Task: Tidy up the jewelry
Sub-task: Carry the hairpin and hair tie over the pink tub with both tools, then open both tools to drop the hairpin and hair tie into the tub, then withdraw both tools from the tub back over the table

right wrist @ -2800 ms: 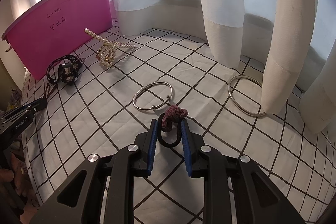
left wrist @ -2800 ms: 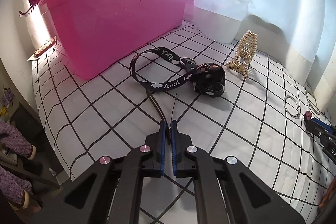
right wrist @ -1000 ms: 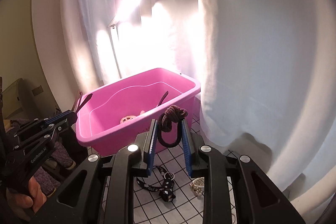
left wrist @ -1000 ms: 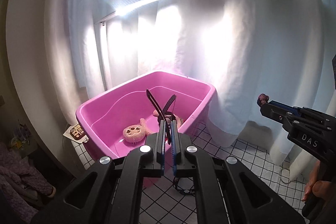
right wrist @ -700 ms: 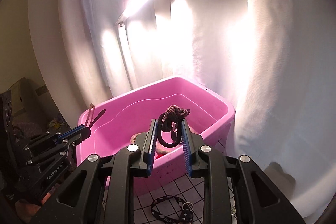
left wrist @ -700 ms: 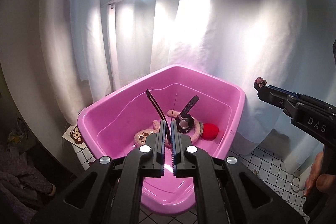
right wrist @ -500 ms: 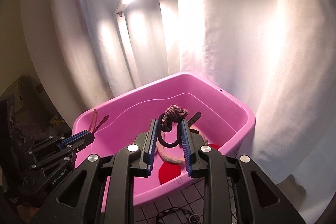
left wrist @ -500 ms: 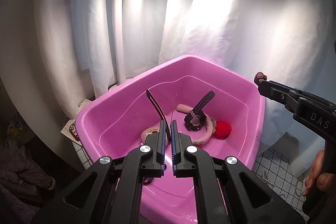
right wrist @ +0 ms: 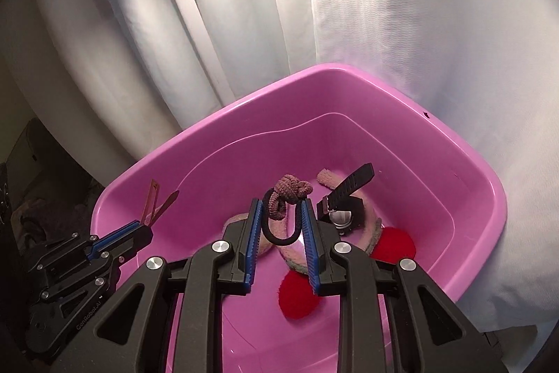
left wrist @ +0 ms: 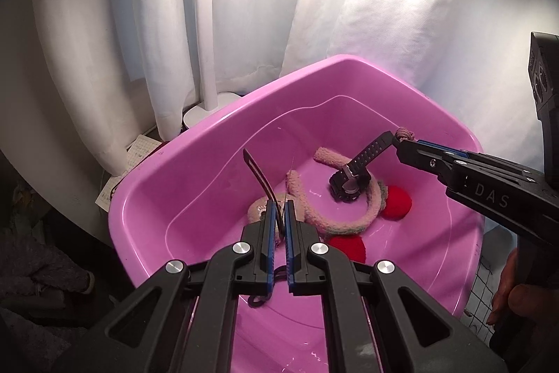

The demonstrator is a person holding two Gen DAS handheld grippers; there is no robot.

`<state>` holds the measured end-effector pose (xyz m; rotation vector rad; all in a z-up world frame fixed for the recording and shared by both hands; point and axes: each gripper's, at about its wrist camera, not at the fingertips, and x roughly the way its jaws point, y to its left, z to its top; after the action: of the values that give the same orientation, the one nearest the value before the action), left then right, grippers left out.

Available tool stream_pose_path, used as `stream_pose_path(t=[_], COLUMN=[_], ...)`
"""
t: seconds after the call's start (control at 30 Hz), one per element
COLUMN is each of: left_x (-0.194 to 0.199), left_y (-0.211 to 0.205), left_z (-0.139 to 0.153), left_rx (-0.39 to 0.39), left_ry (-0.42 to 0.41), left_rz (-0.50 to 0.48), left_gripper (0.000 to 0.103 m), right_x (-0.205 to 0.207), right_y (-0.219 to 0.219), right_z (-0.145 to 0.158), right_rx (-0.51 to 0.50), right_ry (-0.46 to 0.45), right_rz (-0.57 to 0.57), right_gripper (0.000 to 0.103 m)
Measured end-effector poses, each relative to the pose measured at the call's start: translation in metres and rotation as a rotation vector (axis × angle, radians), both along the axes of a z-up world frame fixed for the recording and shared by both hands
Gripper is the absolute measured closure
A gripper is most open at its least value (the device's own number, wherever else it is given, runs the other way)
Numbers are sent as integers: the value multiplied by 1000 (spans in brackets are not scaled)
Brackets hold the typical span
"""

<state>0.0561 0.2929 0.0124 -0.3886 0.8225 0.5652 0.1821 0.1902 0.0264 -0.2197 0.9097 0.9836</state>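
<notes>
Item: pink tub (left wrist: 195, 163), centre of both wrist views, white curtain (left wrist: 265, 6) behind, lamp post (left wrist: 206, 9) at upper left of the left view

Contents already lying on the tub floor, judged as the sorted share:
- black watch (left wrist: 349, 184), strap raised toward the upper right, resting on a plush pink headband (left wrist: 335, 219) that curls round it
- two red round pads (left wrist: 396, 198), touching or just beside the headband; exact kind cannot be told

Item in transit, left: left gripper (left wrist: 278, 215), lower centre of the left view, jaws together and clamped on a thin dark hair clip (left wrist: 256, 177) whose prongs fork upward; in the right view the same clip (right wrist: 157, 201) shows brownish at centre left, above the tub's near rim

Item in transit, right: right gripper (right wrist: 279, 233), lower centre of the right view, jaws closed against a black hair tie (right wrist: 279, 219) with a knotted mauve bow on top; it hangs over the tub's interior, above the headband and watch

Progress, as a judgement: several pieces are in; these two are held above the tub and not yet released. A strip of checked cloth (left wrist: 478, 282) shows at the lower right edge of the left view; whether pieces remain there cannot be told. Outstanding: release both held pieces into the tub
</notes>
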Motion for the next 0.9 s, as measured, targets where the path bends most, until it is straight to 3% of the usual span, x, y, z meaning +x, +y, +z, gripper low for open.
stream_pose_path(t=[0.3,0.33,0.4,0.43,0.47,0.53,0.9], left_x=[3,3,2,1,0,-5,-14], left_y=[10,11,12,13,13,12,7], left_z=[-15,-16,-18,-18,-18,-13,-5], left_rx=[-63,-69,-73,-73,-72,-57,-38], left_ry=[70,76,86,88,88,65,56], left_rz=[-4,-3,2,6,12,26,36], left_gripper=[97,97,92,80,51,13,13], right_x=[11,10,10,10,10,10,6], right_y=[21,21,20,20,19,18,11], right_z=[-14,-14,-13,-13,-11,-8,-6], right_rx=[-67,-74,-78,-75,-70,-72,-65], right_ry=[42,38,35,34,34,26,22], right_rz=[-12,-17,-23,-27,-31,-42,-55], right_gripper=[79,75,49,42,34,34,34])
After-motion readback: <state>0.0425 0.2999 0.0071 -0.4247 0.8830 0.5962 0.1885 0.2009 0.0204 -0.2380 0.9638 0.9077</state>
